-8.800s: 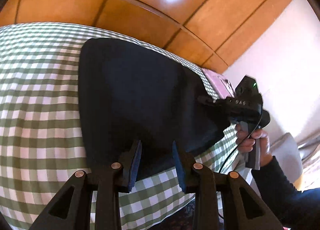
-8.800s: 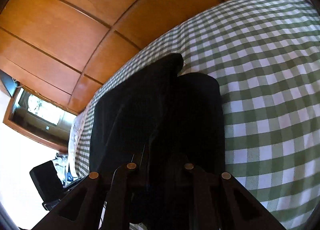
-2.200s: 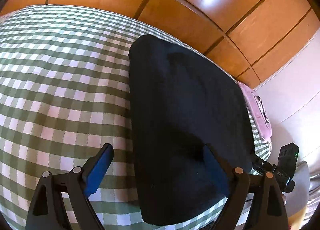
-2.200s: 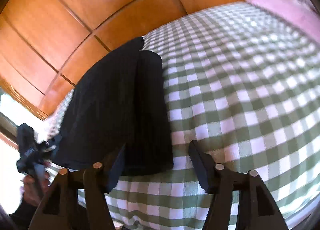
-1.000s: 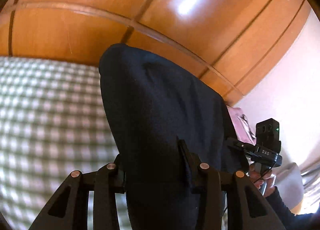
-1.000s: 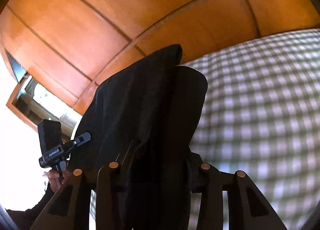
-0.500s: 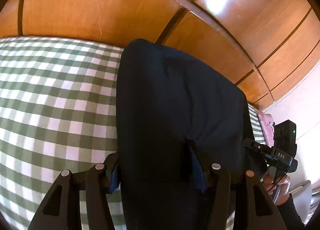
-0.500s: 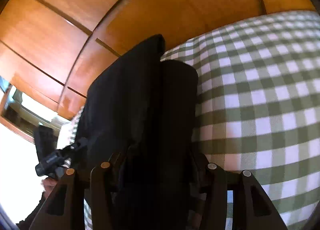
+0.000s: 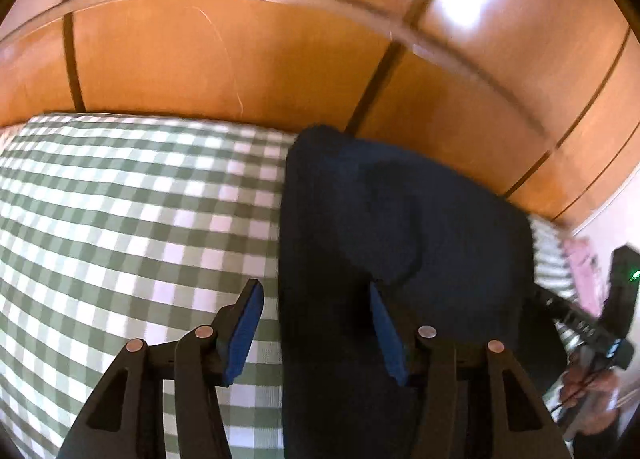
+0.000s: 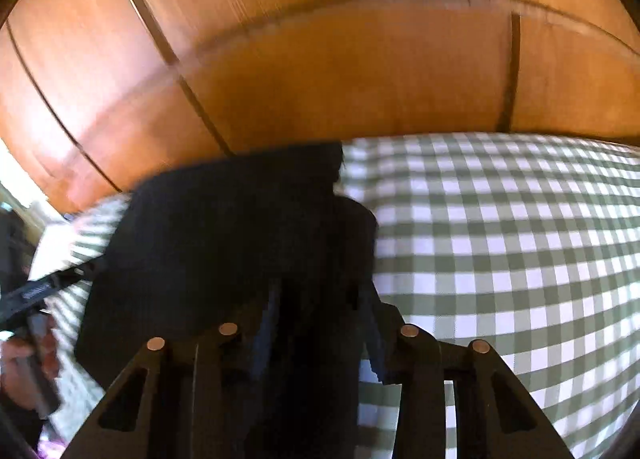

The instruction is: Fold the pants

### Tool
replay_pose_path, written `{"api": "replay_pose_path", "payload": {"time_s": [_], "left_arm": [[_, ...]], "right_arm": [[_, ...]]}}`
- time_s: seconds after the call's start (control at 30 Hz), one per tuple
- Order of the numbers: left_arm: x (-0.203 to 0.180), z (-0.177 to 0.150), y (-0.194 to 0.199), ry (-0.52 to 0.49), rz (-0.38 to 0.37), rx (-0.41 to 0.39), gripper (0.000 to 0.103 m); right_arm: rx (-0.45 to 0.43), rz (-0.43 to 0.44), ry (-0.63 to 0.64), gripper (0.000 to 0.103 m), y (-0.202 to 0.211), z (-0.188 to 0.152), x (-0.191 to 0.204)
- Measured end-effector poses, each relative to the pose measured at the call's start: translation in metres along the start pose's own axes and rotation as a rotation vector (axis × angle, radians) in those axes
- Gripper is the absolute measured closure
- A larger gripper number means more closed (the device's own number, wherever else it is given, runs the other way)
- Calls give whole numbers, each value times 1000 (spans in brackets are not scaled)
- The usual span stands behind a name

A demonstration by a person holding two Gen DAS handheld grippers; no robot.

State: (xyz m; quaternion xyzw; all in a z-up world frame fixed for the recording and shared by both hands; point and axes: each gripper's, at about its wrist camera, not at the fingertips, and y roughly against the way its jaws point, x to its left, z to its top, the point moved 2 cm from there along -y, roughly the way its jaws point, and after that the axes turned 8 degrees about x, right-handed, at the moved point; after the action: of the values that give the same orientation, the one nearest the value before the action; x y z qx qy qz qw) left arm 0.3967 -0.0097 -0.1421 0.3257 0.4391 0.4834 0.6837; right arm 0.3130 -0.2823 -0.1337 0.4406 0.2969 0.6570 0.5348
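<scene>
Left wrist view: left gripper (image 9: 316,323) parted astride pants (image 9: 400,259) edge on checked bedspread (image 9: 120,219), right gripper (image 10: 316,333) clamped on folded corner; uneven release risks skewing the fold.

Lettering, both blurred

I see white marks on each gripper's bar: on the right gripper (image 9: 582,325) in the left view, and on the left gripper (image 10: 34,293) in the right view; I cannot read either.
</scene>
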Motion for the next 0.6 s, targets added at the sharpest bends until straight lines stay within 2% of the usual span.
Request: {"api": "replay_pose_path", "payload": {"time_s": [0.07, 0.2, 0.3, 0.4, 0.5, 0.6], "left_arm": [[-3, -1, -10, 9, 28, -18, 45], [9, -6, -4, 50, -2, -16, 44], [4, -13, 15, 40, 38, -61, 45], [-5, -23, 35, 12, 67, -111, 45], [-16, -38, 55, -19, 102, -166, 45], [-24, -54, 67, -41, 100, -184, 45]], "right_arm": [[-13, 11, -36, 60, -3, -5, -7], [-18, 59, -114, 55, -5, -9, -21], [-17, 28, -107, 54, -3, -8, -19], [-26, -18, -101, 46, 9, -8, -12], [-61, -41, -95, 46, 27, -13, -5], [-101, -60, -57, 46, 47, -25, 5]]}}
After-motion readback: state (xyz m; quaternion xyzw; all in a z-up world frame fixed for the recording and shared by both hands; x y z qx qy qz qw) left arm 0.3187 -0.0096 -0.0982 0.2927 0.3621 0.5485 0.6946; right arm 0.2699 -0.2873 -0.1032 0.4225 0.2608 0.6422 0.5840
